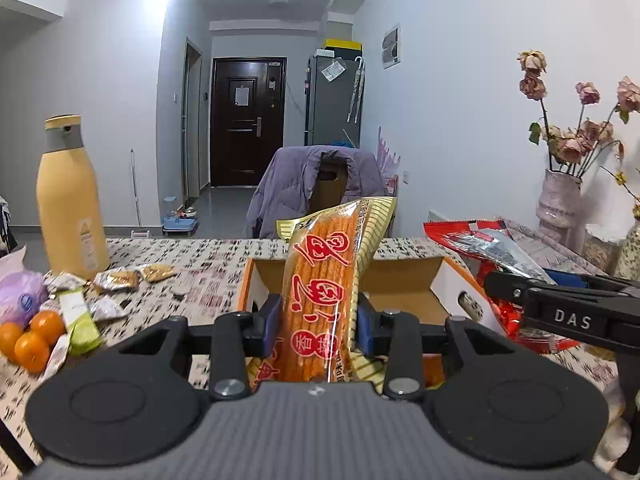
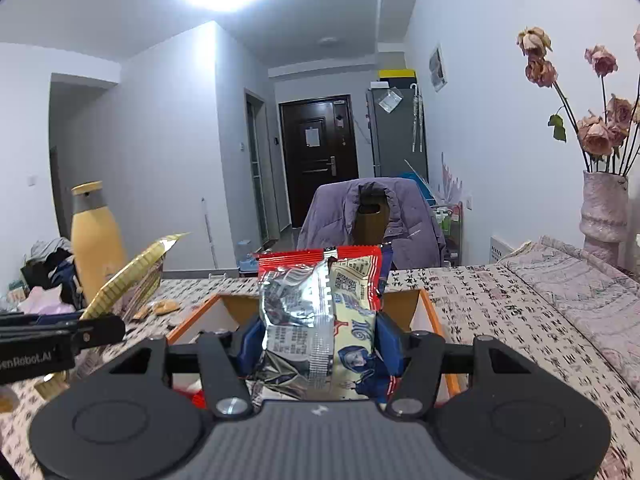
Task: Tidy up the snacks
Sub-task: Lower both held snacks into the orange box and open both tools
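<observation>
My left gripper (image 1: 318, 322) is shut on an orange-and-gold snack packet (image 1: 320, 280) with red characters, held upright above the open cardboard box (image 1: 400, 276). My right gripper (image 2: 316, 346) is shut on a red-and-silver snack bag (image 2: 316, 312), also held upright over the same orange-edged box (image 2: 428, 312). In the left wrist view the red bag (image 1: 480, 240) and the right gripper's black finger (image 1: 560, 312) show at the right. The gold packet (image 2: 128, 276) and the left gripper's finger (image 2: 80, 336) show at the left of the right wrist view.
A tan bottle (image 1: 68, 200) stands at the table's left. Beside it lie several small wrapped snacks (image 1: 116, 280), a purple bag (image 1: 20, 296) and oranges (image 1: 32, 340). A vase of dried roses (image 2: 604, 208) stands at the right. A chair with a purple jacket (image 1: 316, 184) is behind the table.
</observation>
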Demonstrator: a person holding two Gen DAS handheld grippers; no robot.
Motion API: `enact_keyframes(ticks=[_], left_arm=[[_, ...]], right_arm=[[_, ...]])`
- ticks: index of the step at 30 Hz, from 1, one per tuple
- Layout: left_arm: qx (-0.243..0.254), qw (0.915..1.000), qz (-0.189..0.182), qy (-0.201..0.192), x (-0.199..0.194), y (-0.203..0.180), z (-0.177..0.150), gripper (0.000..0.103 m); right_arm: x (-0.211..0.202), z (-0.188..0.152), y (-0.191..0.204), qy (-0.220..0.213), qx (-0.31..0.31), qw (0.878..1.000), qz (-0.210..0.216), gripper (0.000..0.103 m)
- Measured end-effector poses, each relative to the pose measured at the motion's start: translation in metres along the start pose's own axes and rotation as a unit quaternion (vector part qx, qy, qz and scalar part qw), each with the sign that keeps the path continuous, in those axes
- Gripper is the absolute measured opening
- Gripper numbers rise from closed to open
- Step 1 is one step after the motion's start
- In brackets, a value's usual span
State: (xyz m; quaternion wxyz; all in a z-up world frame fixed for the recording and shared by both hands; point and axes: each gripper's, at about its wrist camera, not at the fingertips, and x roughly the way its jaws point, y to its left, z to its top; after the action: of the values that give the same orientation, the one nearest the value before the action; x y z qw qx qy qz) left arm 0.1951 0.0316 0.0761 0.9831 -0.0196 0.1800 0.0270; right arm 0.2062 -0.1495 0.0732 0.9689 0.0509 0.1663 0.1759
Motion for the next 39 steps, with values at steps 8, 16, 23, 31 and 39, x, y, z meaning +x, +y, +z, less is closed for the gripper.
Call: enact_keyframes(ticks=[8, 16, 23, 31, 39], left_arm=[[-0.006, 0.9995, 0.023, 0.021, 0.068, -0.007, 0.016, 0.038], [-0.020, 0.9976, 0.046, 0.047, 0.118, 0.006, -0.003, 0.038], [-0.020, 0.9972, 0.039, 0.061, 0.132, 0.012, -0.015, 0.038], [-0.028, 0.9990, 0.030, 0.019, 0.116, 0.016, -0.016, 0.089], [-0.048, 0.9981, 0.038, 0.003, 0.114, 0.022, -0.014, 0.103]], right_arm=[[0.070, 0.012, -0.008, 0.011, -0.002, 1.000, -0.018, 0.058], [0.110, -0.018, -0.025, 0.031, -0.006, 0.998, -0.047, 0.058], [0.117, -0.032, -0.020, 0.051, -0.027, 0.997, -0.047, 0.058], [0.106, -0.027, -0.024, 0.039, -0.013, 0.999, -0.035, 0.103], [0.097, -0.026, -0.026, 0.029, -0.010, 0.999, -0.037, 0.103]])
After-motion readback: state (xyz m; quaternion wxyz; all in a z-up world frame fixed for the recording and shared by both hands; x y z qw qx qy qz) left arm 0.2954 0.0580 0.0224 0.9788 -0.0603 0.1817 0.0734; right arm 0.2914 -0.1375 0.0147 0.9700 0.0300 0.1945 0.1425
